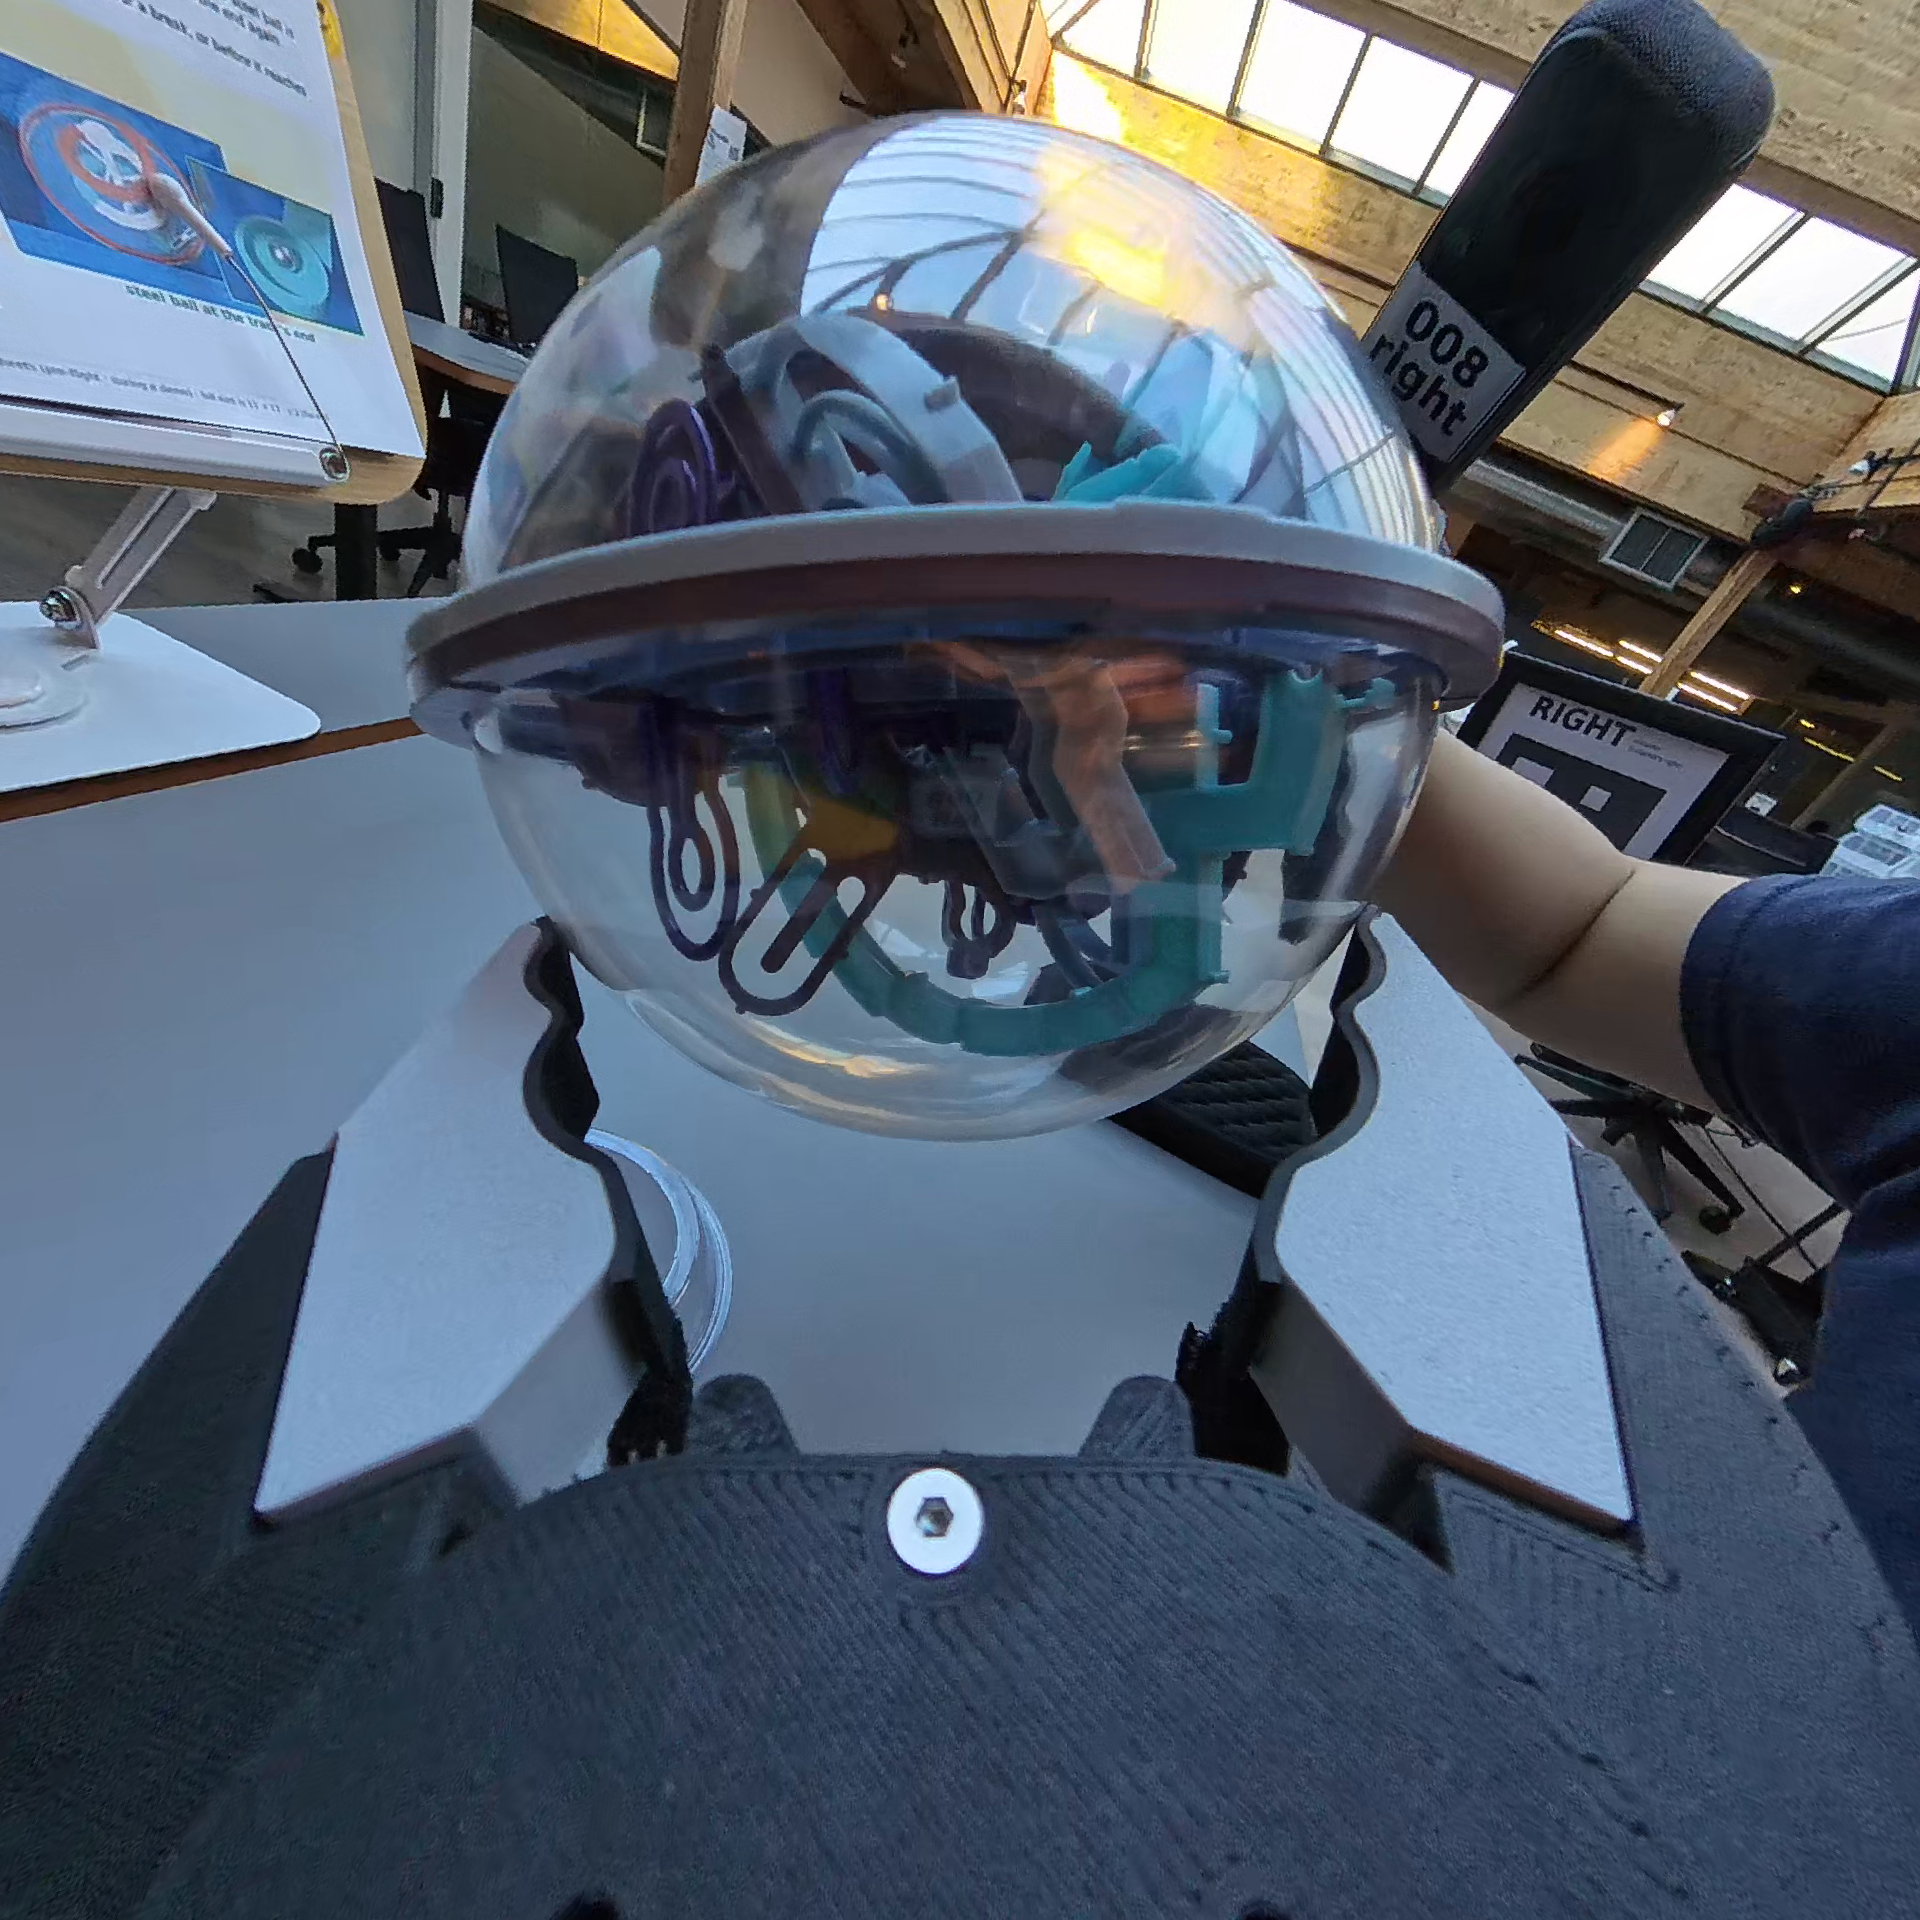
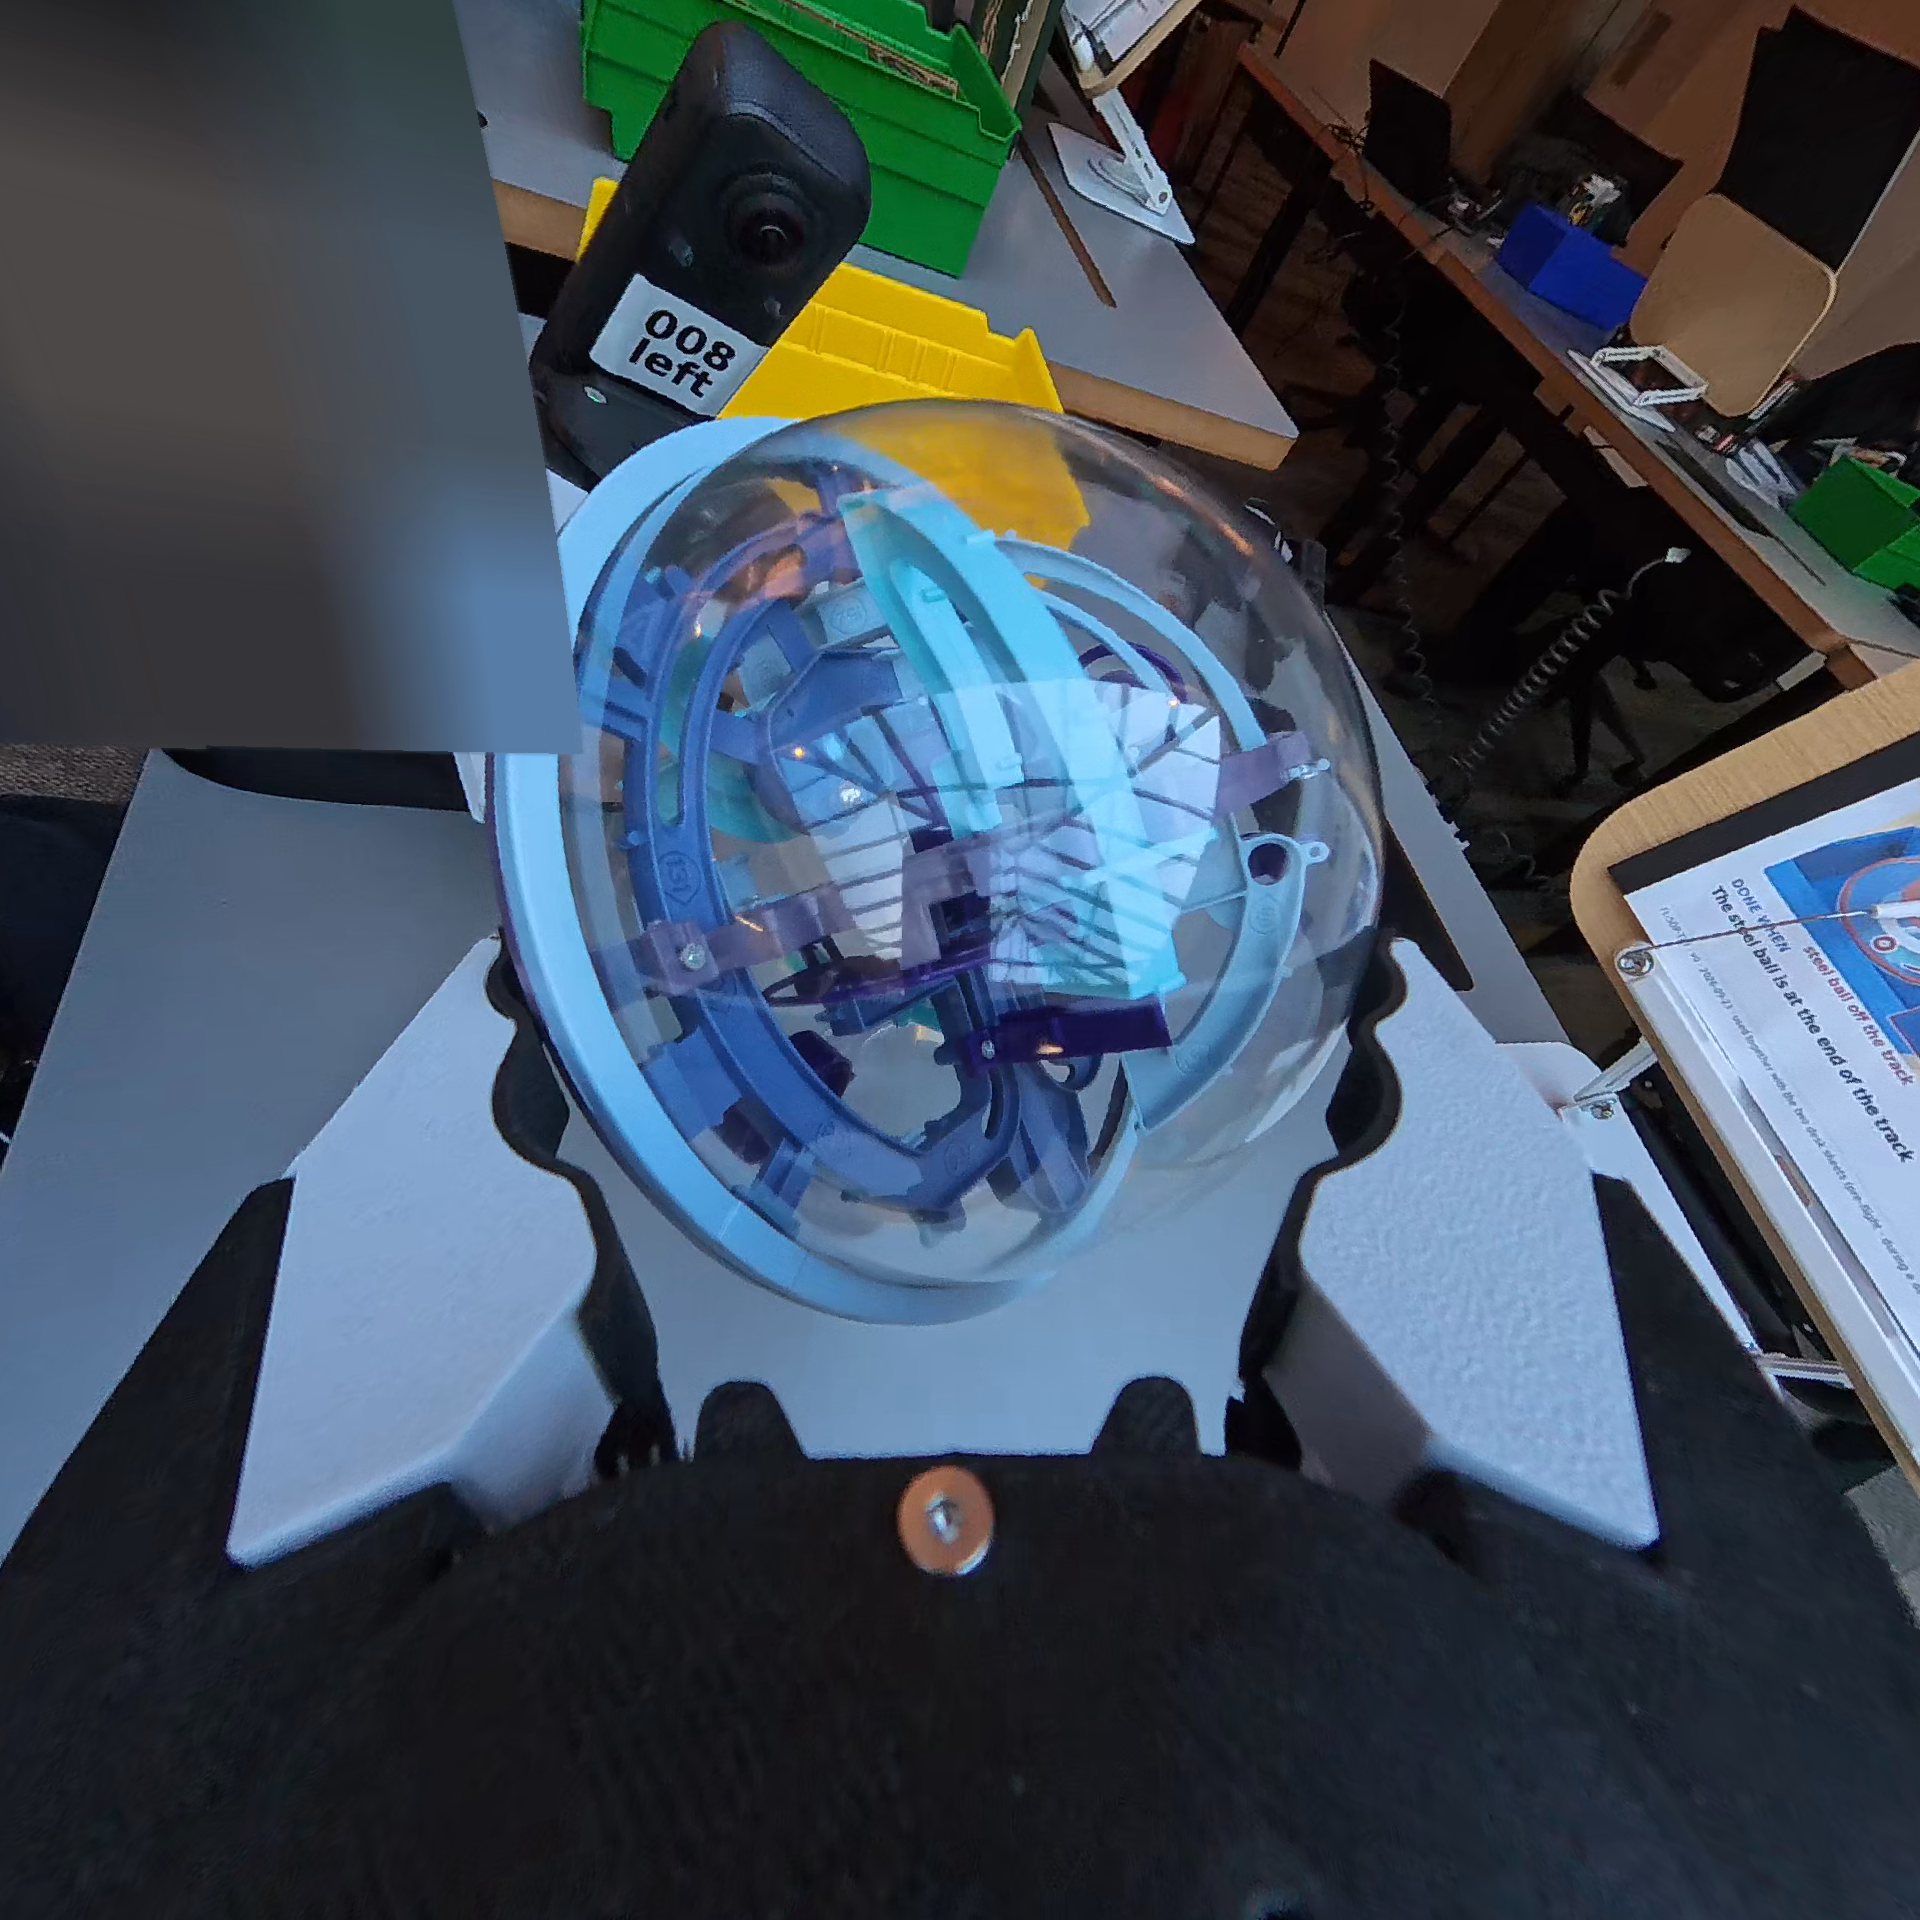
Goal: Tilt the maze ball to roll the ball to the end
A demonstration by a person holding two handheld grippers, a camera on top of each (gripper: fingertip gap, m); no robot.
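Cradling the maze ball (image 1: 951, 623) mid-frame between my left claw (image 1: 956, 987) and right claw (image 2: 940, 997) | both spread wide, pads against its sides | smooth, rigid, slippery shell; I judge the equator rim (image 1: 935, 582) safest.

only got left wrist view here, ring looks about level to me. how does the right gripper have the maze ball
observer: In the right wrist view the right gripper straddles the maze ball, with its fingers against opposite sides of the clear shell.
operator: and the ring from that side
observer: The pale ring looks steeply tilted there, nearer on edge than level.
operator: anything behind the ball on my side
observer: A yellow bin sits on the table just beyond your gripper, and a green bin behind that.
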